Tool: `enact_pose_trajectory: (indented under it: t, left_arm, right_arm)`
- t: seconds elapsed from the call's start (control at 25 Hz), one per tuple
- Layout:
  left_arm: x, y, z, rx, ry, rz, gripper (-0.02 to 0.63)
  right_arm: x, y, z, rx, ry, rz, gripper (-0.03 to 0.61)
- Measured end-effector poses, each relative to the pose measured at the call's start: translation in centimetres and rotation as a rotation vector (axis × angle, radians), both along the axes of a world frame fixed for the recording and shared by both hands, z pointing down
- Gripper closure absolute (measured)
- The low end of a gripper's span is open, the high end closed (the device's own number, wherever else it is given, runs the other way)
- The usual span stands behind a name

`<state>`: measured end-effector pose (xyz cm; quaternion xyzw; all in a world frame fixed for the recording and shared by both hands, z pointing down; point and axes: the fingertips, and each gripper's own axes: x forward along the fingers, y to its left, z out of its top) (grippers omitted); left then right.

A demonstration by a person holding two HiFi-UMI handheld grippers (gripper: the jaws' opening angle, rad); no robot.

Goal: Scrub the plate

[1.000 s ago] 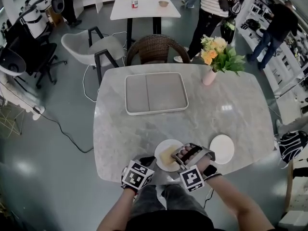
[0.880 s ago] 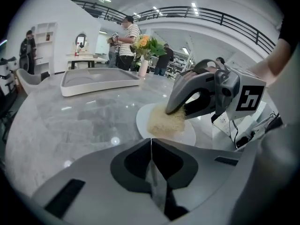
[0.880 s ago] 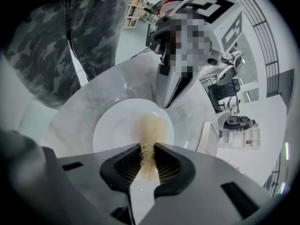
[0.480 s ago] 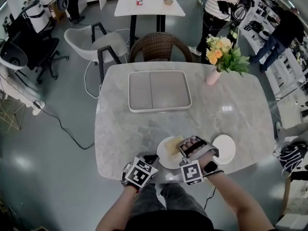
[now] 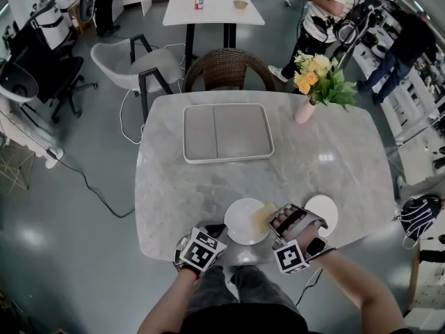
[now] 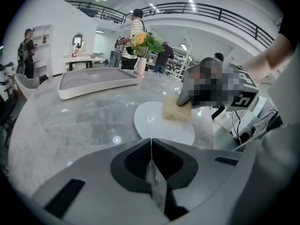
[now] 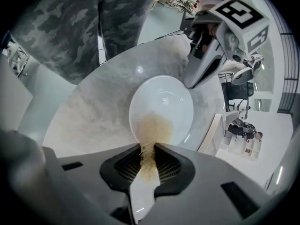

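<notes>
Plate (image 5: 243,221) sits white on marble table (image 5: 167,186), close to your edge, between your two grippers. Your right gripper (image 7: 147,161) clamps tan scrub pad (image 7: 152,128); pad's free end rests on plate's right side. Your left gripper (image 6: 151,165): jaws pressed together, nothing between, plate just ahead of them. Small plate (image 5: 321,214) lies just right of your right gripper. Grey tray (image 5: 227,132) sits farther back.

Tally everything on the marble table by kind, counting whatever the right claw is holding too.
Plates: 2
Tray: 1
Vase of flowers: 1
Scrub pad, gripped in the right claw and resting on one plate: 1
Total: 5
</notes>
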<state>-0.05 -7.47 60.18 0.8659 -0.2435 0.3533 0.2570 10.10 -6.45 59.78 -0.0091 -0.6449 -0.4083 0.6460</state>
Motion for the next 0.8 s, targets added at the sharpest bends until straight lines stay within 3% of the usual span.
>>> enact_pose_trajectory:
  t: [0.08,0.16,0.4,0.8]
  left_arm:
    - [0.1,-0.1,0.1,0.002,0.002,-0.005,0.598]
    - [0.1,-0.1,0.3,0.004,0.003,-0.008,0.598]
    - [0.1,0.0,0.1,-0.002,-0.009,0.003,0.598]
    - [-0.1,0.1,0.2,0.001,-0.008,-0.008,0.598]
  right_arm:
    - [1.7,1.1,0.5,-0.029,0.146,-0.062,0.508]
    - [2.0,1.8,0.7,-0.042,0.207,-0.112,0.508]
    - [0.3,3.4,0.5,-0.059,0.235,-0.234,0.508]
    - [-2.5,3.5,0.8,-0.096,0.189,-0.237,0.508]
